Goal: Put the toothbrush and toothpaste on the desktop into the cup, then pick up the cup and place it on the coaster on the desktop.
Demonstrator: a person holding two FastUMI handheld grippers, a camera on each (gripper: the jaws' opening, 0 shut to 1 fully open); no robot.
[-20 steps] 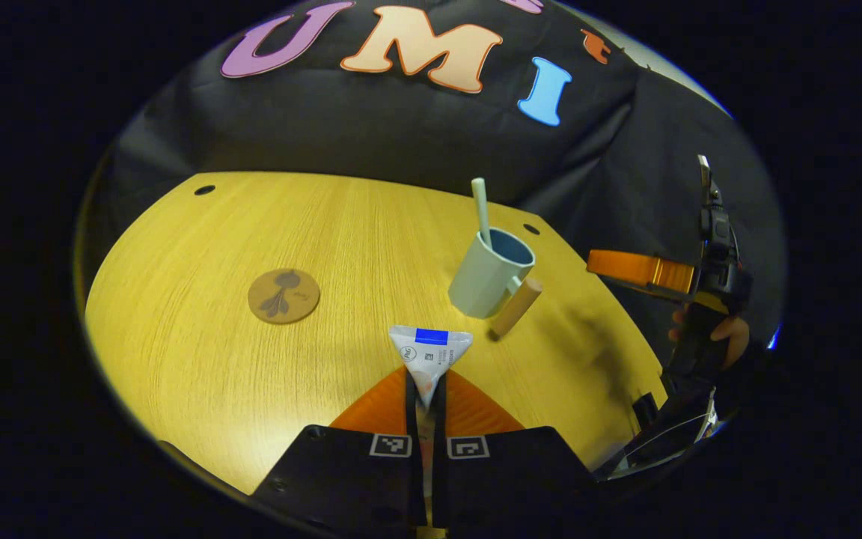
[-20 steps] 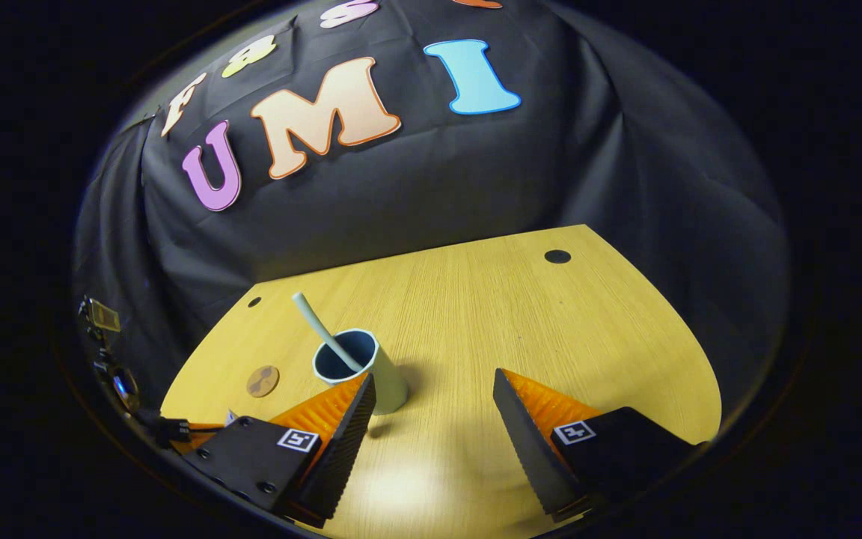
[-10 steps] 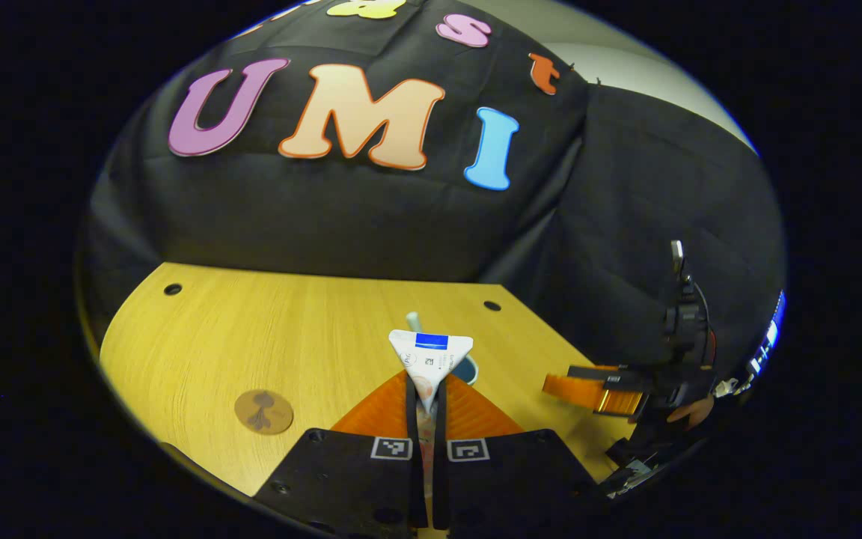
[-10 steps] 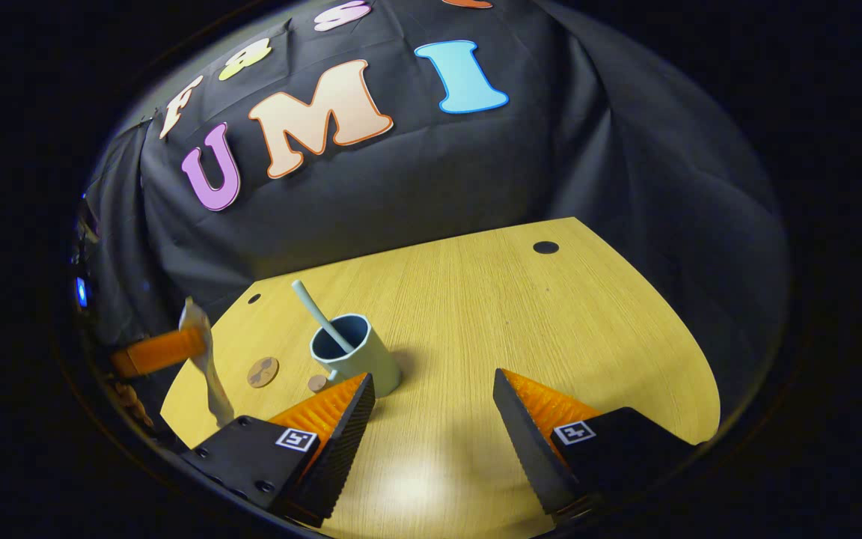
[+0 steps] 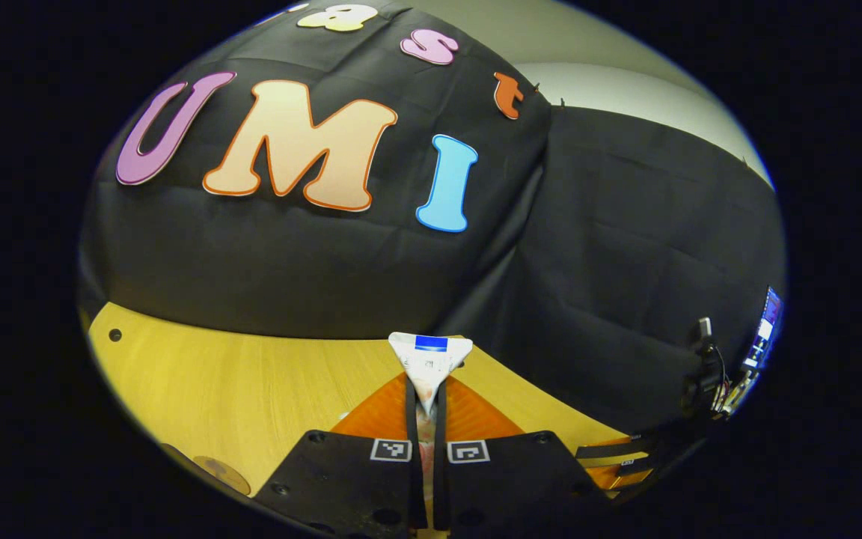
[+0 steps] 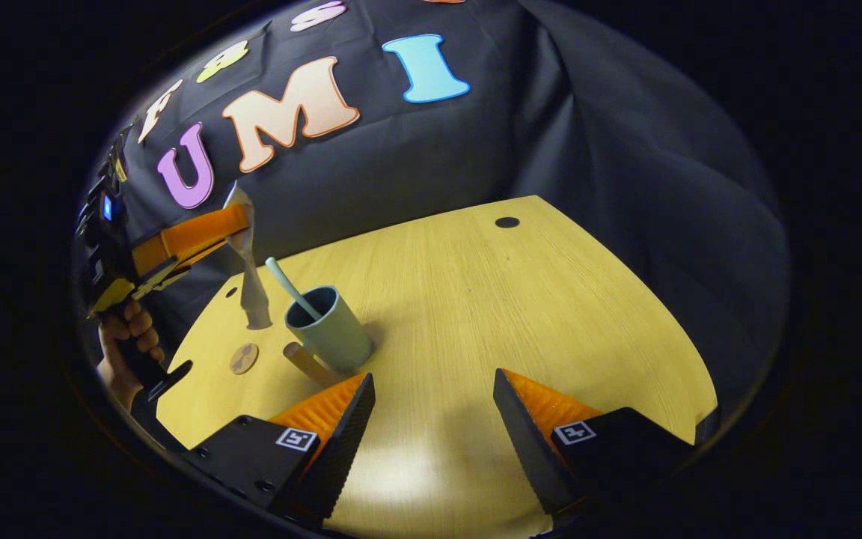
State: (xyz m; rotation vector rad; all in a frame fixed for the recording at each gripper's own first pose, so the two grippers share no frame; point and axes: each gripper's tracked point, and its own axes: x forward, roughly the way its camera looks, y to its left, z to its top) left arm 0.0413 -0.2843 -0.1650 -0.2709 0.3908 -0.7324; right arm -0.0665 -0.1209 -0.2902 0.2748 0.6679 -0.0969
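My left gripper [image 5: 425, 389] is shut on the flat end of a white toothpaste tube [image 5: 431, 358]. In the right gripper view the left gripper [image 6: 239, 227] is held high and the toothpaste tube [image 6: 251, 284] hangs cap-down from it, just left of the cup. The pale blue-green cup [image 6: 332, 333] stands upright on the table with the toothbrush [image 6: 287, 283] leaning inside it; its wooden handle [image 6: 310, 364] points toward me. A round brown coaster [image 6: 244, 358] lies left of the cup. My right gripper [image 6: 435, 419] is open and empty, low over the table near the cup.
The yellow wooden table [image 6: 521, 314] has small dark holes [image 6: 506, 222] near its back edge. A hand [image 6: 128, 329] grips the left gripper's handle. The coaster [image 5: 218, 471] and the right gripper [image 5: 614, 464] sit at the bottom edges of the left gripper view.
The left gripper has risen and tilted up with the toothpaste tube, so the cup has dropped out of its view. It now hangs beside the cup. The right gripper has barely moved.
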